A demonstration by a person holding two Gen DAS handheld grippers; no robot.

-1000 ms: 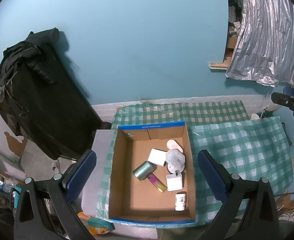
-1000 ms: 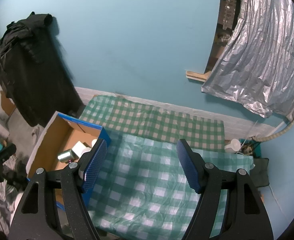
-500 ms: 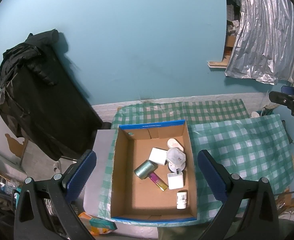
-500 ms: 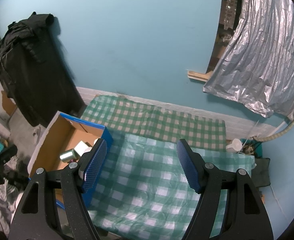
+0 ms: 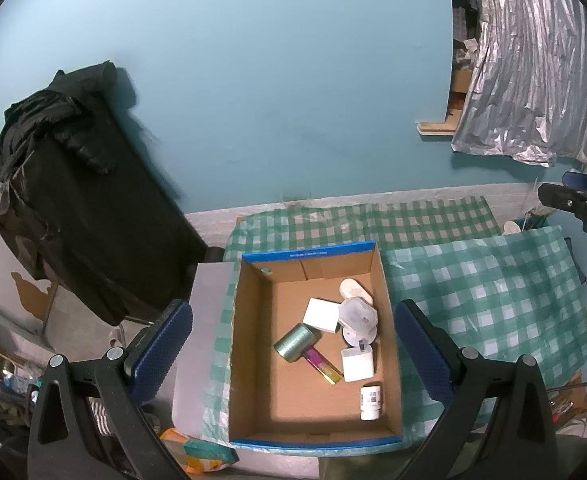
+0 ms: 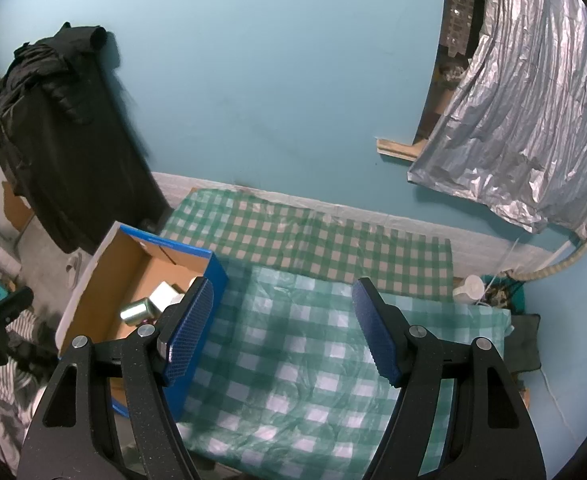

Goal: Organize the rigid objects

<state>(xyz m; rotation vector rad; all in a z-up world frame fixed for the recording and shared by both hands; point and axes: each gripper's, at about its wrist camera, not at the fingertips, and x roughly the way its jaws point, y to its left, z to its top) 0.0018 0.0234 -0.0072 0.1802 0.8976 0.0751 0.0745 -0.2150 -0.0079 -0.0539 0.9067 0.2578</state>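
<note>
1. Box (image 5: 249,360) sits on checked cloth (image 5: 485,304), open top up, so items drop straight in.
2. Items all in box, bunched at its right side: can (image 5: 294,343), white cubes (image 5: 322,315), charger (image 5: 358,365), bottle (image 5: 370,402), gold stick (image 5: 322,365). Loose pile, not sorted.
3. Left gripper (image 5: 293,344) hangs above box, jaws spread wide, empty; probably framing a pick.
4. Right gripper (image 6: 281,326) over bare cloth beside box, jaws apart, nothing held; looks parked clear of left.

The cardboard box (image 5: 249,360) sits a touch farther right and lower in the left wrist view than a second ago.
</note>
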